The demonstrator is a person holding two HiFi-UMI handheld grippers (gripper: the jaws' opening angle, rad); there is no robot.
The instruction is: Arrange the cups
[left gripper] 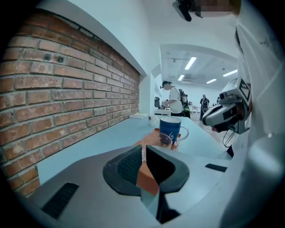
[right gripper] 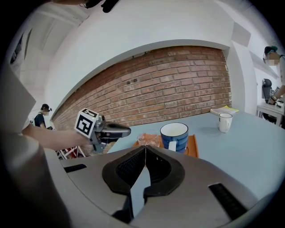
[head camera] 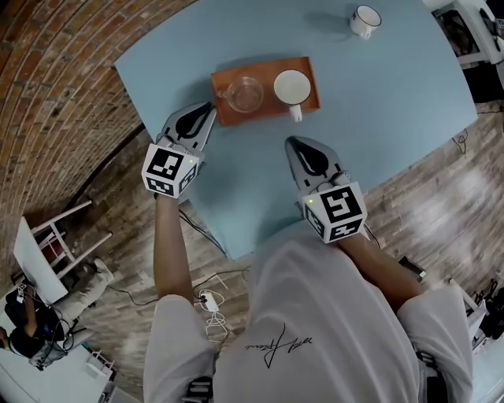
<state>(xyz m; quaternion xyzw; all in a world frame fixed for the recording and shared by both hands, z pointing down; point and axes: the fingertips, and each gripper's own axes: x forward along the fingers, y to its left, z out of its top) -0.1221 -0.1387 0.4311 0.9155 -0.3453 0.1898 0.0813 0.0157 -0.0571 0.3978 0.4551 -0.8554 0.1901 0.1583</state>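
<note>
White-shirted person leans over a pale blue table (head camera: 378, 102), the left hand-held gripper (head camera: 205, 114) and right hand-held gripper (head camera: 298, 147) both pinched closed with nothing between the jaws. Just beyond them sits a wooden tray (head camera: 264, 112) carrying a glass cup (head camera: 244, 93) and a blue mug (head camera: 292, 86) side by side. A small white mug (head camera: 365, 21) stands well apart at the far corner. Two cups look placed; the third likely remains to be fetched, and neither gripper is near it.
</note>
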